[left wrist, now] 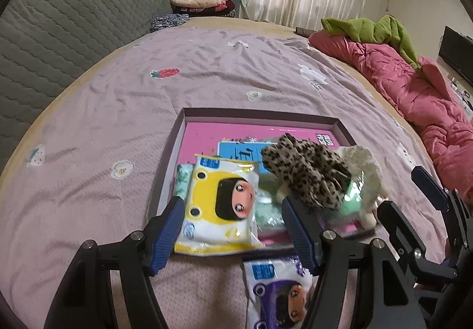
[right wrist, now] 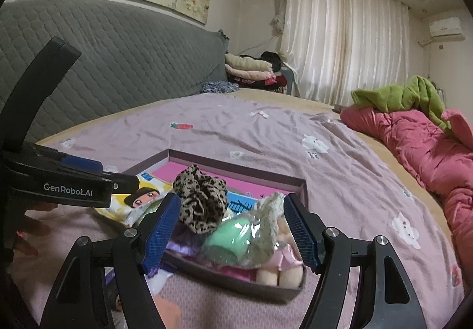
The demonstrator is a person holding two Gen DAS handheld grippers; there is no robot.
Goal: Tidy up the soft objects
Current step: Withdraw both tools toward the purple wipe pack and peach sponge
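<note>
On the bed, the left gripper [left wrist: 232, 227] stood spread around the yellow tissue pack [left wrist: 220, 205] at the box [left wrist: 260, 115] edge, gripping nothing; light, squashy and slick-wrapped, it looked best pinched across its sides, while the right gripper [right wrist: 232, 230] hovered spread over the scrunchie [right wrist: 201, 200].

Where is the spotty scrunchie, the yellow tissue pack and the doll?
leopard scrunchie [right wrist: 202, 205]: right wrist view, middle of its ruffled fabric.
yellow tissue pack [left wrist: 220, 205]: left wrist view, on the cartoon face printed on its front.
doll [right wrist: 279, 271]: right wrist view, on its plush legs at the box's near edge.
</note>
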